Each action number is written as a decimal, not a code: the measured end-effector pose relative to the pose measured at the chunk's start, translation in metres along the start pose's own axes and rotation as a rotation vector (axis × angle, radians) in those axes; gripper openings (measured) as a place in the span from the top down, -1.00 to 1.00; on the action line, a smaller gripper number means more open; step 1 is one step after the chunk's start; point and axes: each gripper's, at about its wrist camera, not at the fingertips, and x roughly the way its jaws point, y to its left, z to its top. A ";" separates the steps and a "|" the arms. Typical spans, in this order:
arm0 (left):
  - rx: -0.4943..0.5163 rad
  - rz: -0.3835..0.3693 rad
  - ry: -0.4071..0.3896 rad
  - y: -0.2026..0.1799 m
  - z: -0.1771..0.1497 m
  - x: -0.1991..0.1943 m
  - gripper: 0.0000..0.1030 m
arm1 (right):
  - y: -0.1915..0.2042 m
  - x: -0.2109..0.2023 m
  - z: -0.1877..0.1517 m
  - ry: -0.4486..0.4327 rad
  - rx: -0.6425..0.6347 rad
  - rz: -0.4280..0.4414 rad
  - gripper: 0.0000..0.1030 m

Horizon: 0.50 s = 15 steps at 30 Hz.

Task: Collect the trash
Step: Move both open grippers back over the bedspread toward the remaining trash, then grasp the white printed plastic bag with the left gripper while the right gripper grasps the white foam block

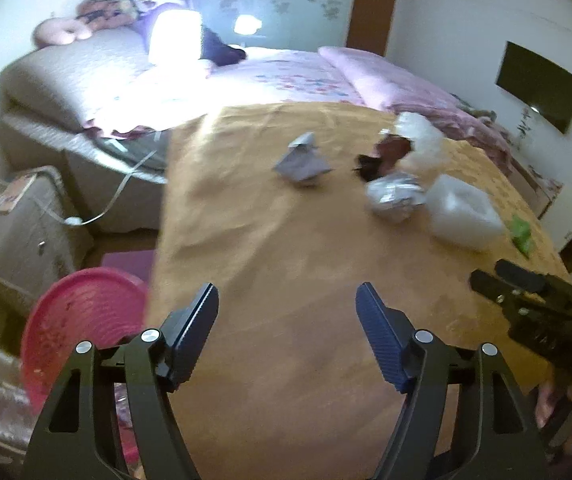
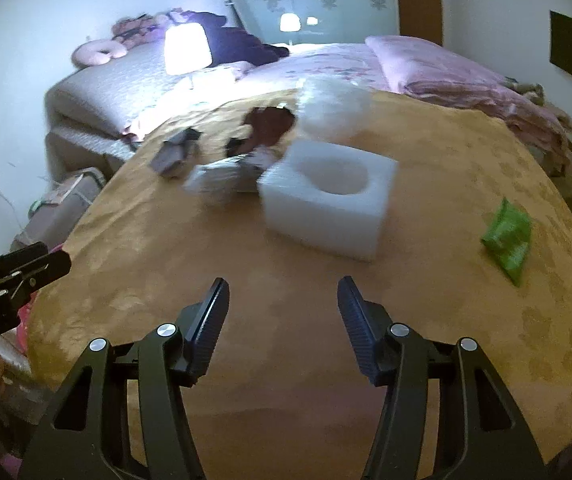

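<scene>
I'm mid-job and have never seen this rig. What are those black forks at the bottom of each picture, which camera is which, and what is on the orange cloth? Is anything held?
The black forks are the jaws of two hand-held grippers, one in each of a person's hands; there is no robot arm. Each picture comes from a wide-angle camera on one gripper, looking forward along its fingers.

The left wrist view shows the left gripper, with the right one at its right edge. The right wrist view shows the right gripper, with the left one at its left edge. On both, the jaws stand apart with nothing between them, so nothing is held.

On the orange cloth lie a white foam block, a green packet, a crumpled silver wrapper, a grey crumpled piece, a dark brown scrap and white fluffy material. A pink basin sits low beside the cloth, left.
</scene>
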 end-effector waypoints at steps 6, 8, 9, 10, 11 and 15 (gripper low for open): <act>0.075 -0.066 -0.004 -0.040 0.015 0.013 -0.33 | -0.019 0.005 -0.004 0.015 0.037 -0.018 -0.08; 0.098 -0.077 -0.008 -0.050 0.019 0.019 -0.33 | -0.023 0.005 -0.006 0.017 0.045 -0.018 -0.08; 0.110 -0.088 -0.008 -0.055 0.024 0.024 -0.34 | -0.024 0.005 -0.006 0.015 0.046 -0.016 -0.08; 0.115 -0.091 -0.008 -0.058 0.027 0.027 -0.34 | -0.026 0.005 -0.006 0.014 0.048 -0.017 -0.08; 0.122 -0.090 -0.008 -0.061 0.030 0.032 -0.34 | -0.027 0.005 -0.006 0.013 0.049 -0.015 -0.08; 0.149 -0.077 -0.005 -0.066 0.039 0.051 -0.34 | -0.030 0.004 -0.006 0.008 0.050 -0.006 -0.08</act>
